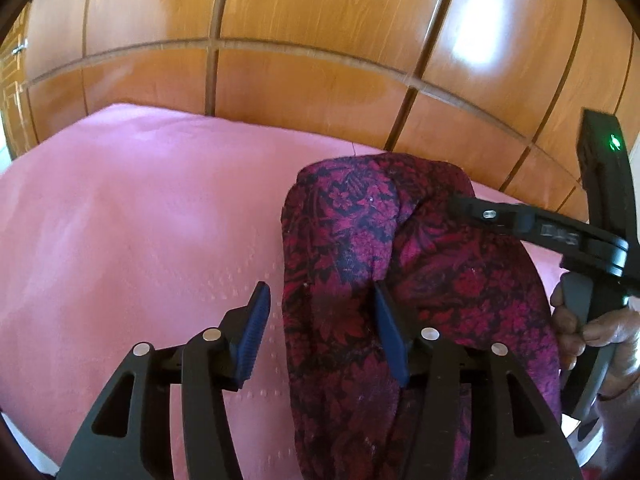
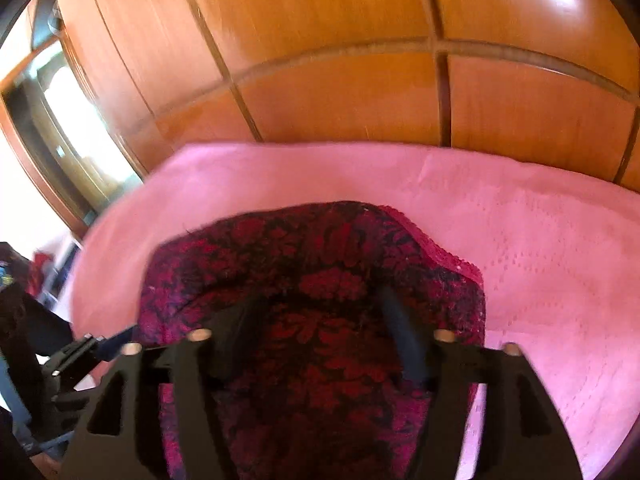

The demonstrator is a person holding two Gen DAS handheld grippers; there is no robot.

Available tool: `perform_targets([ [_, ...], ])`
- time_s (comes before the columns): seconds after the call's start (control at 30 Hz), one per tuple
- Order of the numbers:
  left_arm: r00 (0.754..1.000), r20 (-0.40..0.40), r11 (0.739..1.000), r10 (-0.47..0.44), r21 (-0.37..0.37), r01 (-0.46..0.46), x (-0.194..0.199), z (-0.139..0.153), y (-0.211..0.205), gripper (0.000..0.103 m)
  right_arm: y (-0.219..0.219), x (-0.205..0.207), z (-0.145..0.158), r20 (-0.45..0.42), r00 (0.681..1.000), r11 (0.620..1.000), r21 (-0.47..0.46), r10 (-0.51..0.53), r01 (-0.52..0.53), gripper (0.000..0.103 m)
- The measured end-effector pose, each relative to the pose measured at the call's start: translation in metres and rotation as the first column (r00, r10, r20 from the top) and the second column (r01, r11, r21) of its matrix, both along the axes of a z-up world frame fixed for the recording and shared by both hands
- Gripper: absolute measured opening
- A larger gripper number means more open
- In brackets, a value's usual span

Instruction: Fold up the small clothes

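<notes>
Cloth fills the space ahead of both grippers: a magenta-and-black floral garment (image 1: 400, 264) lies bunched in a long hump on a pink bedspread (image 1: 132, 216), with a wooden wardrobe (image 1: 280, 40) rising behind. What kind of garment it is cannot be told from these views.

The left gripper (image 1: 320, 320) stands wide open and has hold of nothing. Its left pad hangs over bare bedspread beside the garment's edge, while its right pad sits against a crease in the fabric, so the near edge of the cloth lies between the fingers without being pinched.

In the right wrist view the right gripper (image 2: 316, 340) is also spread wide, its fingers over the middle of the garment, the cloth bulging up between and around them. The picture is blurred, so I cannot tell whether the pads press the fabric or only hover just above it. A scalloped lace hem (image 2: 440, 252) shows ahead and to the right of this gripper.

The step looks like an early one: the garment seems not yet spread flat. Next, each gripper would probably need to close on an edge and pull apart to smooth the cloth before any fold.
</notes>
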State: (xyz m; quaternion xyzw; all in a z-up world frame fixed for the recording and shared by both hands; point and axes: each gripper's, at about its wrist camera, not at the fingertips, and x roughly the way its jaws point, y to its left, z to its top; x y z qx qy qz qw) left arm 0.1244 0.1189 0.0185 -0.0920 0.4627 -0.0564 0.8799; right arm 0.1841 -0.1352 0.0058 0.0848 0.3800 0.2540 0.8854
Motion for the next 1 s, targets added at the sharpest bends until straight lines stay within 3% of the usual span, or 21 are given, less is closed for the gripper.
perform_targets([
  [0.1, 1.000, 0.009, 1.000, 0.018, 0.013, -0.018, -0.011, 0.009, -0.001, 0.067, -0.028, -0.027, 0.011, 0.049, 0.999, 0.996, 0.086, -0.016, 0.012, 0.094],
  [0.17, 1.000, -0.004, 1.000, 0.013, -0.022, -0.013, -0.017, 0.009, 0.001, 0.068, -0.049, -0.042, 0.008, 0.040, 0.999, 0.990, 0.138, -0.020, 0.014, 0.097],
  [0.27, 0.999, -0.030, 0.991, 0.011, -0.130, -0.015, -0.026, 0.004, 0.010, 0.080, -0.076, -0.055, -0.007, 0.001, 1.000, 0.979, 0.205, -0.003, 0.003, 0.100],
  [0.4, 0.998, -0.060, 0.970, -0.022, -0.241, 0.007, -0.028, -0.006, 0.020, 0.085, -0.105, -0.059, -0.048, -0.119, 0.991, 0.930, 0.367, 0.060, -0.012, 0.101],
  [0.53, 0.995, -0.080, 0.939, -0.062, -0.342, 0.031, -0.022, -0.023, 0.030, 0.087, -0.115, -0.054, -0.068, -0.168, 0.977, 0.859, 0.511, 0.131, -0.027, 0.101],
  [0.63, 0.991, -0.080, 0.895, -0.108, -0.442, 0.062, -0.016, -0.040, 0.041, 0.086, -0.107, -0.042, -0.075, -0.178, 0.968, 0.829, 0.558, 0.176, -0.048, 0.101],
  [0.7, 0.987, -0.085, 0.850, -0.134, -0.522, 0.070, -0.013, -0.053, 0.048, 0.085, -0.102, -0.037, -0.076, -0.170, 0.964, 0.823, 0.563, 0.203, -0.074, 0.101],
  [0.87, 0.984, -0.054, 0.750, -0.172, -0.655, 0.095, -0.019, -0.073, 0.055, 0.073, -0.087, -0.033, -0.069, -0.151, 0.963, 0.846, 0.521, 0.224, -0.115, 0.100],
  [0.93, 0.983, -0.037, 0.731, -0.180, -0.674, 0.109, -0.021, -0.075, 0.054, 0.069, -0.083, -0.033, -0.065, -0.150, 0.965, 0.863, 0.491, 0.217, -0.118, 0.082],
  [1.0, 0.984, -0.025, 0.698, -0.176, -0.708, 0.107, -0.024, -0.077, 0.053, 0.065, -0.086, -0.041, -0.056, -0.137, 0.969, 0.869, 0.480, 0.206, -0.117, 0.072],
])
